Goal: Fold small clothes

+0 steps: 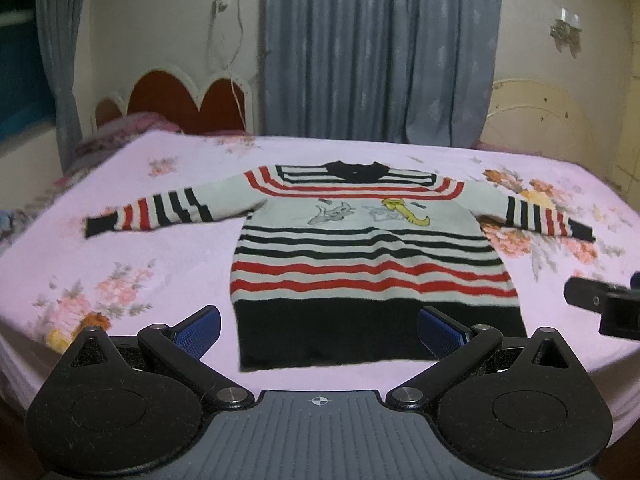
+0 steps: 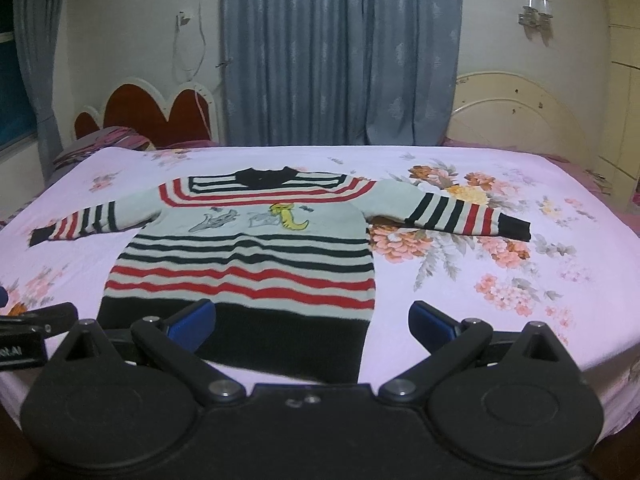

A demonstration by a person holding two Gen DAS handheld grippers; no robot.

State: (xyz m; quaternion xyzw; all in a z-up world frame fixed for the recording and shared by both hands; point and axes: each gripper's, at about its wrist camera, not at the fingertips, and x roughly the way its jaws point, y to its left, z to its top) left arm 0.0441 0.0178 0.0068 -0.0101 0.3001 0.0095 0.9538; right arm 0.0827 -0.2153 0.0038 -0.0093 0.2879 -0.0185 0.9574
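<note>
1. Presently, one sweater: small, knitted, striped in black, red and pale grey, with a cartoon motif across the chest. It lies face up and fully spread on the bed, beyond the tips of both pairs of fingers, collar at the far end, black hem nearest them. Laid flat this way, every edge is open to a first fold.

2. Left sleeve and right sleeve: each stretched straight out from the body, well beyond the fingers on either side. Judged untouched; no fold is yet made.

3. Left gripper: fingers spread wide and empty, blue pads showing. The hem's near left corner lies just ahead of the gap between them, which suits a pinch at that corner or a reach on to the sleeve.

4. Right gripper: fingers likewise parted, holding nothing. The black hem band lies ahead of its left finger and the hem's right corner sits ahead of the gap; bare sheet lies ahead of the right finger.

5. Placement note: the two grippers hang side by side at the near edge of the bed, each glimpsed at the margin of the other's view, apart from the cloth. Judged a starting stance, one tool per side of the garment.

6. Bed sheet: pink, flower-printed, smooth under the sweater, so the knit should slide little when lifted.
</note>
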